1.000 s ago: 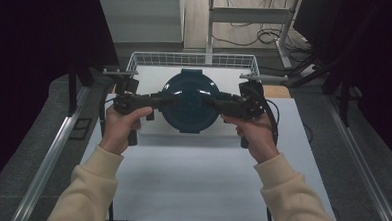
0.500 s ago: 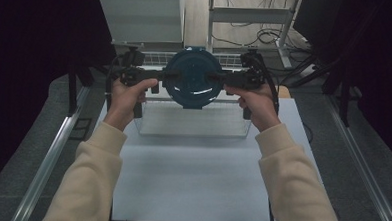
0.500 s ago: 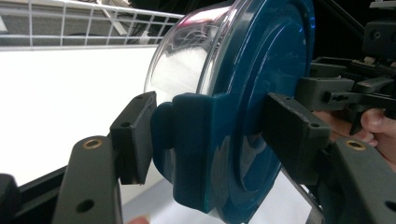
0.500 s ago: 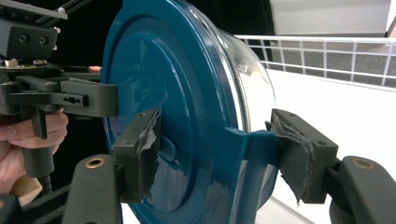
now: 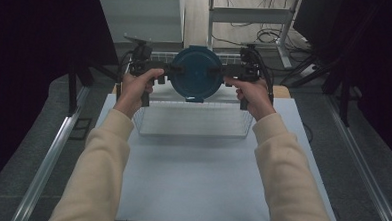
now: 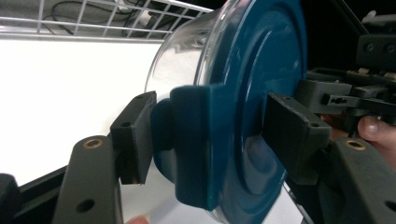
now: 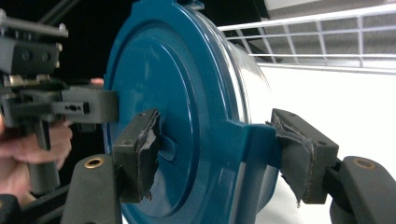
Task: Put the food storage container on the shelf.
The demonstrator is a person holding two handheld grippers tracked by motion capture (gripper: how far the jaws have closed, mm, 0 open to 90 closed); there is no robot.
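A round clear container with a dark blue lid (image 5: 196, 73) hangs in the air, lid facing me, above the far side of a wire basket (image 5: 193, 133). My left gripper (image 5: 167, 69) is shut on its left edge and my right gripper (image 5: 226, 71) on its right edge. In the left gripper view the lid (image 6: 261, 84) stands on edge, and the left gripper (image 6: 212, 135) has its pads (image 6: 135, 135) on a blue side clasp and on the lid's face. The right gripper (image 7: 219, 151) clamps the opposite clasp of the lid (image 7: 163, 84) between its worn pads (image 7: 299, 154).
The wire basket stands at the far end of a white table sheet (image 5: 196, 180), with a white bottom (image 7: 336, 107) and a wire rim (image 6: 93, 18). Metal rails (image 5: 46, 159) run along both table sides. Shelving legs and cables (image 5: 267, 28) lie beyond the table.
Both hands have carried the container away from the person, from over the middle of the basket toward its far rim. Both grips look unchanged.
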